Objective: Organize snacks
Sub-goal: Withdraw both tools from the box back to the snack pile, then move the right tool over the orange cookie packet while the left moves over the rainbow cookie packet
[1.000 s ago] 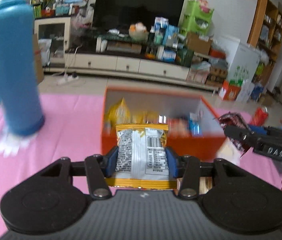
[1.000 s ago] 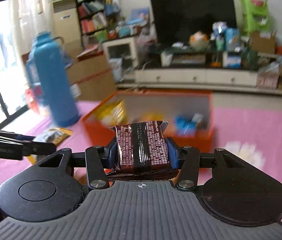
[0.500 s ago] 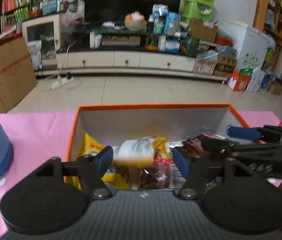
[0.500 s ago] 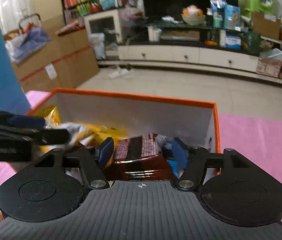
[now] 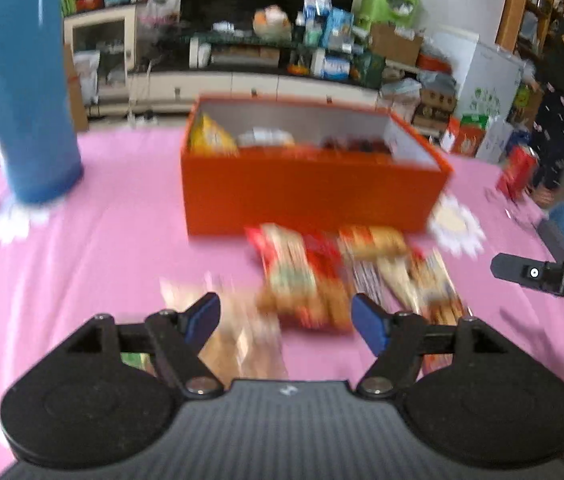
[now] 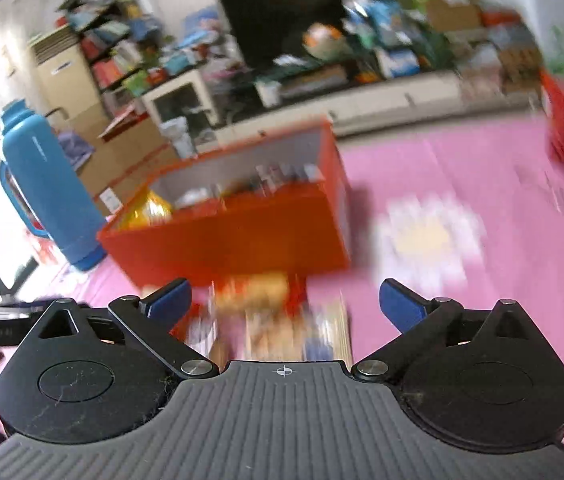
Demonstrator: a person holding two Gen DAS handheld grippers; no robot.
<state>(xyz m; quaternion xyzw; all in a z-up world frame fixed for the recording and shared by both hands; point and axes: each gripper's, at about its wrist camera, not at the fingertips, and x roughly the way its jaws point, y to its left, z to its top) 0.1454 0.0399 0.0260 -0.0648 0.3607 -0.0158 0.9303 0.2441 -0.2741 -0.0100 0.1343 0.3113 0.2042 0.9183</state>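
Both tools are empty and wide apart. The left tool [image 5: 285, 320] hangs over the pink table [image 5: 93, 248] with its blue pads spread, and the right tool [image 6: 285, 300] hangs the same way, with nothing between its pads. Just past the left tool lies a pale snack pack [image 5: 237, 336] and beside it a red snack bag [image 5: 302, 280], with a bunch of long stick packs [image 5: 402, 276] next to that on the right. They are blurry, so I cannot tell each kind. In the right view the same pile of snacks [image 6: 282, 312] sits just in front of the pads. The next good move, I think, is to pick one pack for each tool — the red bag for the left, the stick packs for the right — so the tools do not bump. Come down slow, put the pads on both sides of the pack's middle, and squeeze gently so it does not pop or slip. Behind the pile stands the orange box [image 5: 306, 192], touching or almost touching the nearest packs, and it already has a yellow bag [image 5: 209, 136] and other snacks inside. Lift high enough to clear its wall, then let go over a free spot. Far left stands a tall blue flask [image 5: 27, 80] — keep away from it.
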